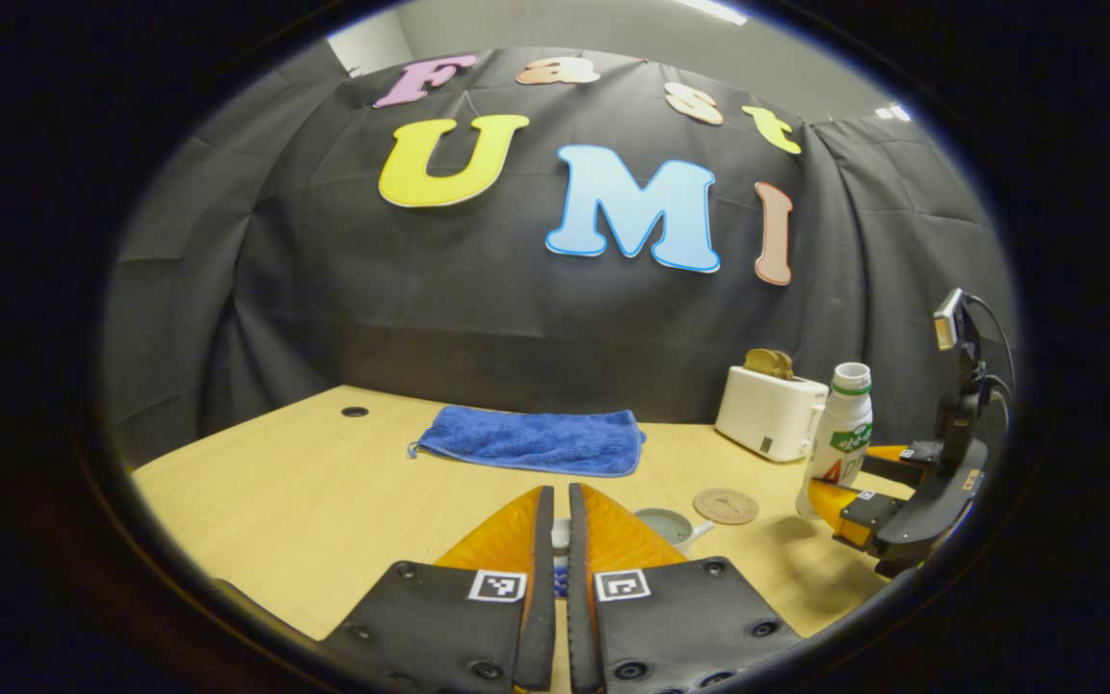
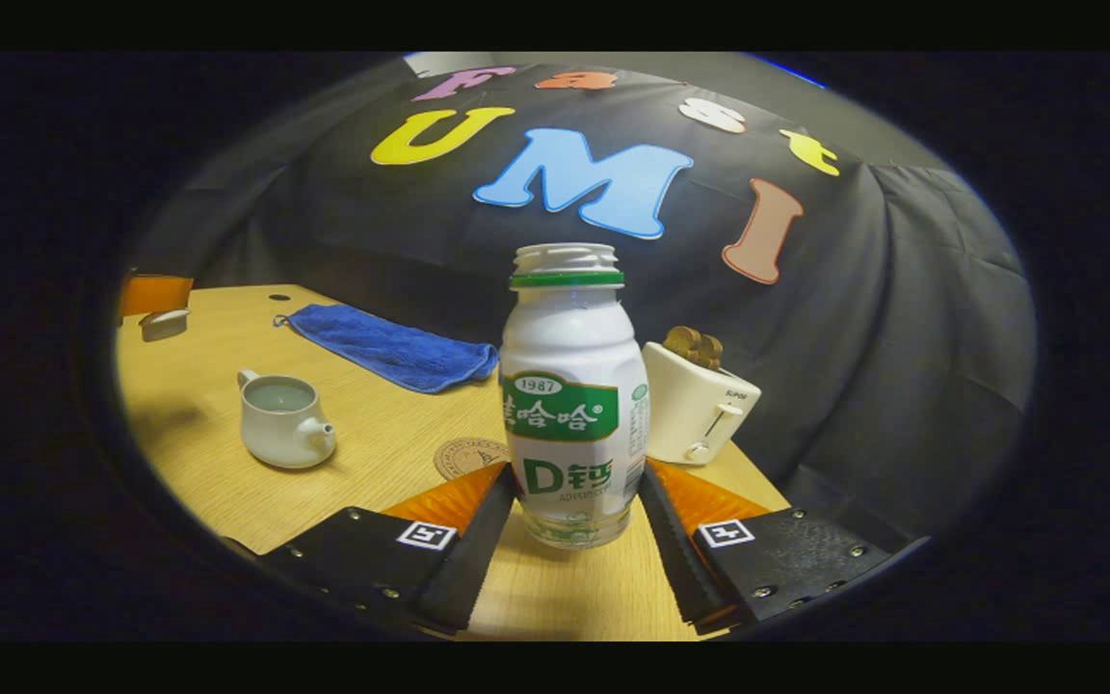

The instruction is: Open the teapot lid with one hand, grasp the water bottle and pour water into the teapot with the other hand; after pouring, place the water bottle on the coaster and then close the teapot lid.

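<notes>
Standing upright at the centre of the right gripper view, the uncapped water bottle (image 2: 571, 405) sits between the spread fingers of the right tool (image 2: 576, 501), apparently untouched by either. At left, the lidless teapot (image 2: 281, 421) rests on the surface (image 2: 372, 453); the coaster (image 2: 463, 455) lies beside the bottle. In the left gripper view, the left tool (image 1: 560, 511) is nearly closed on a small pale piece low at centre, likely the lid (image 1: 561, 533).

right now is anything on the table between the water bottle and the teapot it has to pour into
Nothing visible does. In the right gripper view the water bottle stands between the open right tongs, and bare table lies between it and the lidless teapot. The coaster lies flat.
</notes>
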{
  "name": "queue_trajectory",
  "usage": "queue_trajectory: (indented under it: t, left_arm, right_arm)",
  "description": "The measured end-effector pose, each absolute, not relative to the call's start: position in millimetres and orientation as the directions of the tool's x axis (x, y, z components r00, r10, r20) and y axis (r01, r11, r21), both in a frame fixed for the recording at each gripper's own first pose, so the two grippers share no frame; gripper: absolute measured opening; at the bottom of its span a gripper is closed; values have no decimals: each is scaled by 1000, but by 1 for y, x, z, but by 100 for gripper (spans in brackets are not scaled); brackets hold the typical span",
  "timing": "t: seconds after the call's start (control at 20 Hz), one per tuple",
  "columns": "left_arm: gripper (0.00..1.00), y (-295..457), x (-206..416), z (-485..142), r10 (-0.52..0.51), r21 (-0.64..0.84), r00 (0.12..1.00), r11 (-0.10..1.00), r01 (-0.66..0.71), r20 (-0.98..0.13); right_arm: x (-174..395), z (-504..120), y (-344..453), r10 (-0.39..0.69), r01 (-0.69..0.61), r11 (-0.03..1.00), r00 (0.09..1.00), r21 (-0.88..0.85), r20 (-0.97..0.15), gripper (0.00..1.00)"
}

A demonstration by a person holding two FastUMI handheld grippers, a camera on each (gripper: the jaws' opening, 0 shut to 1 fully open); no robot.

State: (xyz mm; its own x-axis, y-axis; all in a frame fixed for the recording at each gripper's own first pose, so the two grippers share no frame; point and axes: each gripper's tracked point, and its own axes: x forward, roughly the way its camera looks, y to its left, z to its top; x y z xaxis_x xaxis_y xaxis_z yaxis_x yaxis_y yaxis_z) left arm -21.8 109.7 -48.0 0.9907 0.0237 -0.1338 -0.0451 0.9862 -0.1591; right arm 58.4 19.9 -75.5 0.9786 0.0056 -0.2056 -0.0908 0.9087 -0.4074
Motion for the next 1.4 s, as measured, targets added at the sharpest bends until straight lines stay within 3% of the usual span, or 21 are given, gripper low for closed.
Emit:
queue_trajectory:
  t: [0.65,1.4]
  left_arm:
    - [16,122,-33,-50,36,-166,990,984,-59,-138]
    - [16,134,-38,-61,47,-174,987,982,-74,-152]
  right_arm:
    - [73,-58,40,-27,-63,684,993,-726,-111,76]
    - [86,-66,57,-22,-43,418,998,-908,-58,77]
